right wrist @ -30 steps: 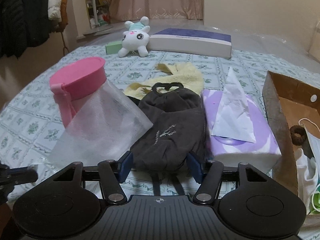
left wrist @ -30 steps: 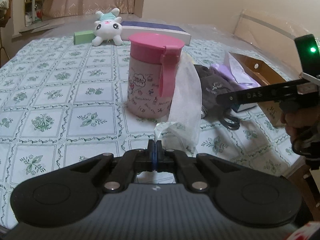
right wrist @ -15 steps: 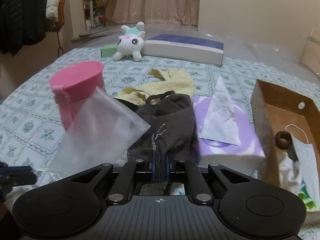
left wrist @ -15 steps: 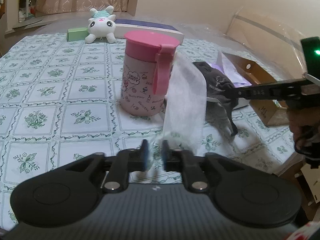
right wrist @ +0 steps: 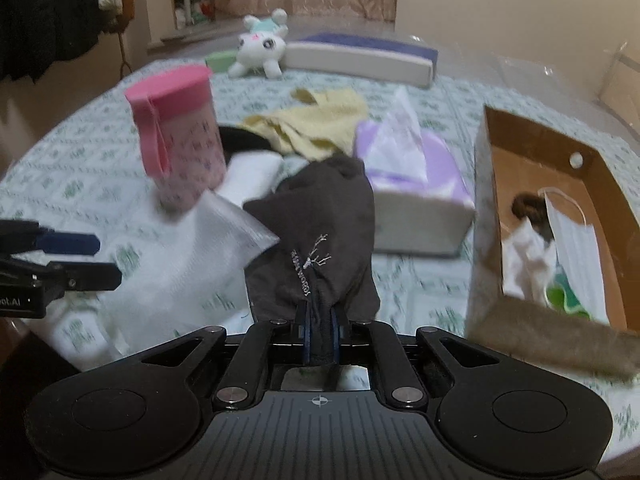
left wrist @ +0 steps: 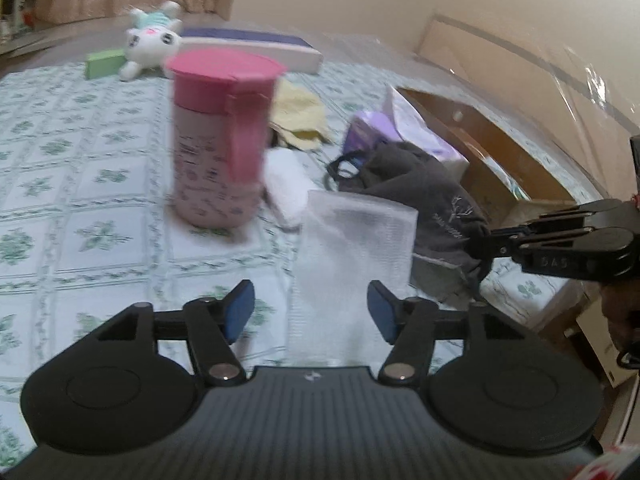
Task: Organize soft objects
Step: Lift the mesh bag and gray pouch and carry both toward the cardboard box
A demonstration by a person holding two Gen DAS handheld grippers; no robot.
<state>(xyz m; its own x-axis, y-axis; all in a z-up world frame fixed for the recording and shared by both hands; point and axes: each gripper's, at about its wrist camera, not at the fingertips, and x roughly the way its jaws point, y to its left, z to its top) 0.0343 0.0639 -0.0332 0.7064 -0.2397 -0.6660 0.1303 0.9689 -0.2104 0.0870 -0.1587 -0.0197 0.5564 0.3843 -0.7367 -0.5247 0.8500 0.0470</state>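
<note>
Between your left gripper [left wrist: 311, 313] fingers hangs the white mesh pouch [left wrist: 352, 256]; the jaws are opening, the blue pads [left wrist: 240, 310] stand apart from it on either side, and neither presses the fabric. Seen from the right wrist, the pouch [right wrist: 188, 256] slumps onto the green-patterned tablecloth [right wrist: 72, 184], just in front of the pink-lidded cup [right wrist: 178, 140].

Your right gripper [right wrist: 319, 334] is clamped nearly closed on the lower edge of the dark grey cloth bag [right wrist: 316, 236]. The bag rises from the pads in a bunched column, its small embroidered branch motif facing the camera. From the left wrist the same gripper [left wrist: 480, 240] shows pinching the bag [left wrist: 428, 200] at its near corner.

Taking the cup as landmark:
- Right of it, behind the bag: purple tissue pack [right wrist: 412, 176], one tissue standing up.
- Behind it: crumpled yellow cloth [right wrist: 316, 124].
- Just beside its base on the right: a white folded item [right wrist: 252, 176], kind unclear.
- Far right of it: cardboard box [right wrist: 486, 216], holding a face mask [right wrist: 572, 248], white crumpled material and a dark ring-shaped item.
- Far behind it: white plush toy [right wrist: 260, 48], green block [right wrist: 220, 60], long flat blue-topped box [right wrist: 360, 56].

Both views carry motion blur.
</note>
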